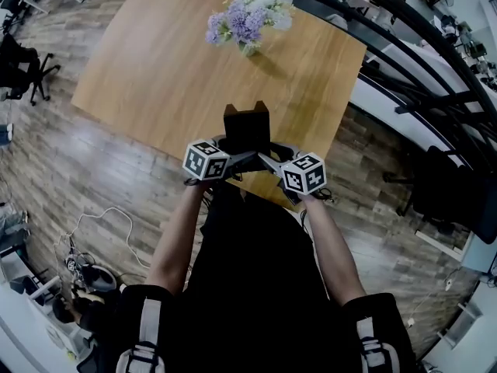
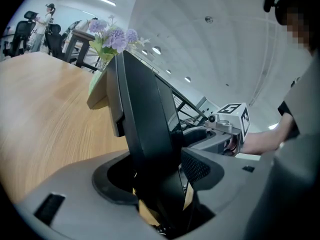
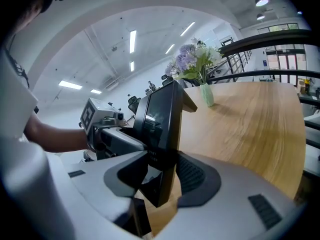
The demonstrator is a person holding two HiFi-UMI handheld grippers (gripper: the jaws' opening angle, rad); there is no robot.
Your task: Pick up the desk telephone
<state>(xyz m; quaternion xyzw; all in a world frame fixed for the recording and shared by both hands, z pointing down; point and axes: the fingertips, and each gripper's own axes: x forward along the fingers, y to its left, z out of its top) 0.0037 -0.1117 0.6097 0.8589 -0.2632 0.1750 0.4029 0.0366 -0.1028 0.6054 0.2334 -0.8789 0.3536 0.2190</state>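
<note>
Table edge: both tongs clamp telephone.

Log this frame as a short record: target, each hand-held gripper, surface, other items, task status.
target: black telephone, at the near edge of the table
left hand-held gripper: jaws closed on one side of the telephone
right hand-held gripper: jaws closed on the opposite side
surface: wooden table
other items: purple and white flowers in a vase, on the far side of the table, apart from the telephone
status: gripped from both sides; cannot tell whether it is off the table
</note>
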